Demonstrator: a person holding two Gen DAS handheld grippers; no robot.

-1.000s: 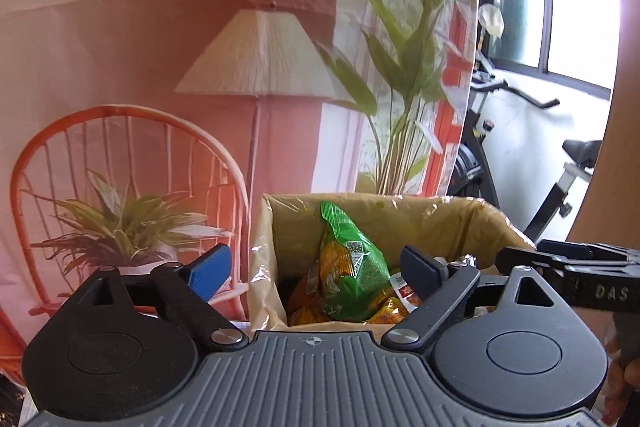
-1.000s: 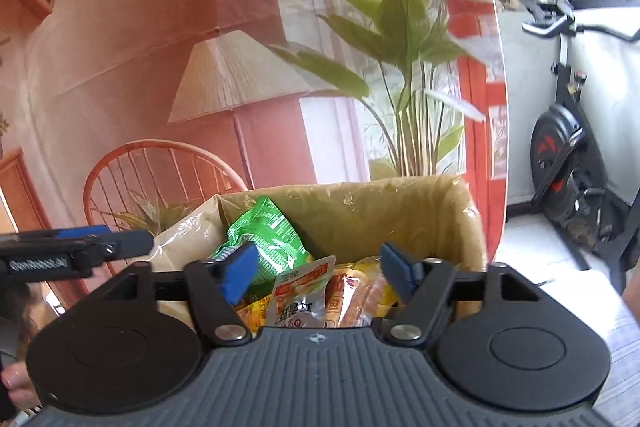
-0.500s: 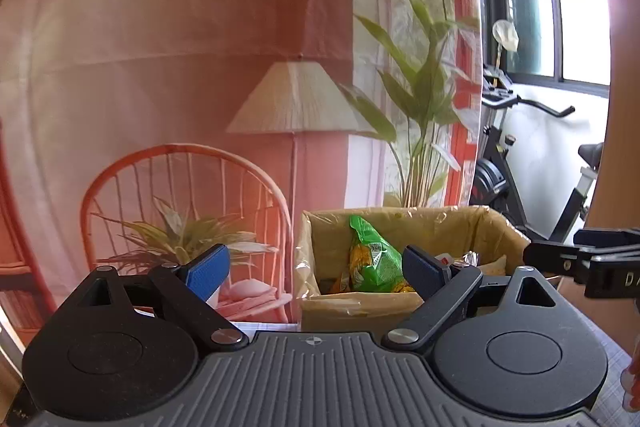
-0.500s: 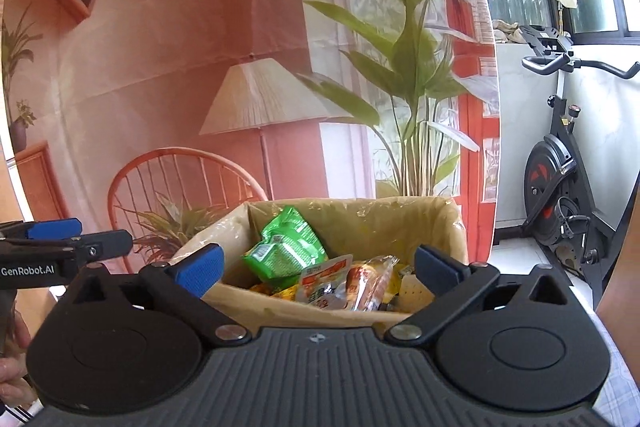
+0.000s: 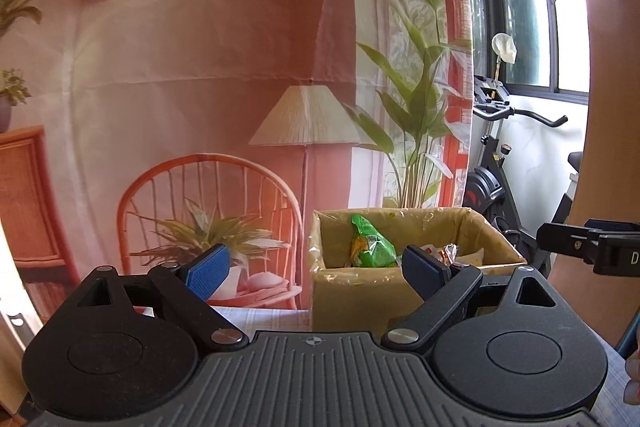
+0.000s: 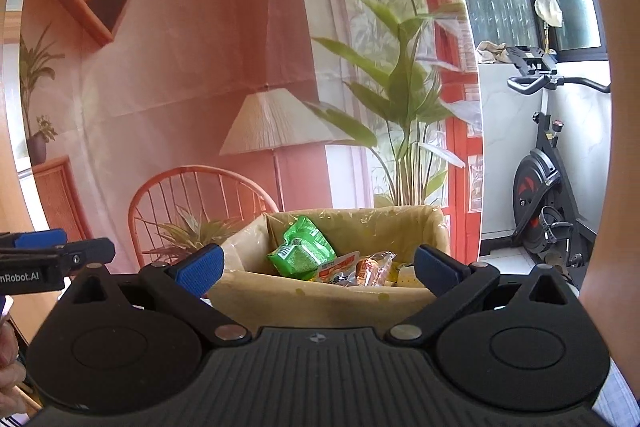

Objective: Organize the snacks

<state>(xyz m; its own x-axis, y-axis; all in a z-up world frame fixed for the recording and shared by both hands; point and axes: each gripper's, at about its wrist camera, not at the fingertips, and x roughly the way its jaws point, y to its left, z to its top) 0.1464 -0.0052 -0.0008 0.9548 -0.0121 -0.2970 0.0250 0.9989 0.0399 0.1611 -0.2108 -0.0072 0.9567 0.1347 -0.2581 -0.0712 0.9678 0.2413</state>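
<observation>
Snacks (image 6: 304, 253) sit in our lined box (image 6: 320, 301); both claws, left gripper (image 5: 316, 267) and right gripper (image 6: 318, 267), spread empty. Task looks near done.

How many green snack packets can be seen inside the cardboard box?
1. A single green snack packet stands tilted at the left of the cardboard box, beside orange and red packets. More green ones may be hidden underneath.

We see a table (image 5: 256, 319) covered with a pale checked cloth; a cardboard box (image 5: 352, 291) lined with clear plastic stands directly on it, near its far edge.
</observation>
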